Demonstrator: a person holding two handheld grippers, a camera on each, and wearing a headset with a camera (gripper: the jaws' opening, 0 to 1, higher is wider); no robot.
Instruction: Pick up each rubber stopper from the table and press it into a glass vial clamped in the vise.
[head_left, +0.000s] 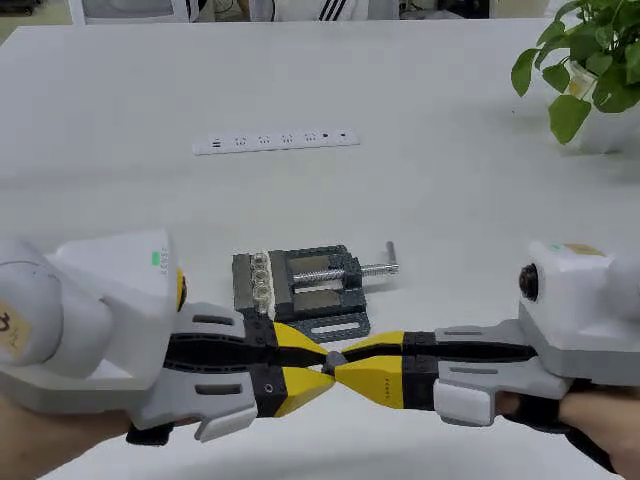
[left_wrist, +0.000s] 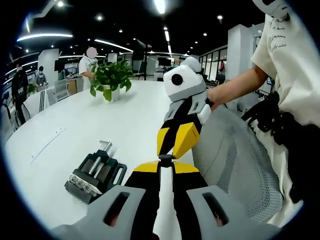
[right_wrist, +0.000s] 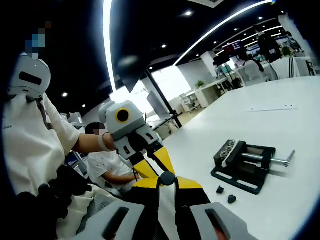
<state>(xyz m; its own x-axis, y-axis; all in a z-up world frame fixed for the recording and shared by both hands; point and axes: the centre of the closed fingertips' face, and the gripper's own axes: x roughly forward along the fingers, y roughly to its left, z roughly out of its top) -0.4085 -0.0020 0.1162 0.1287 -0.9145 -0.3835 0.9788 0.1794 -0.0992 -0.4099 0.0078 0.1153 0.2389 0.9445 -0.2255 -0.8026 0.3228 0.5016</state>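
Together, shut left tool (head_left: 322, 363) and right tool (head_left: 346, 365) touch stopper (head_left: 334, 358).

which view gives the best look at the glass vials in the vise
The head view: it looks down on the glass vials, a clear row clamped in the vise. The left gripper view shows them as shiny rims from low down; the right gripper view shows them small, side-on.
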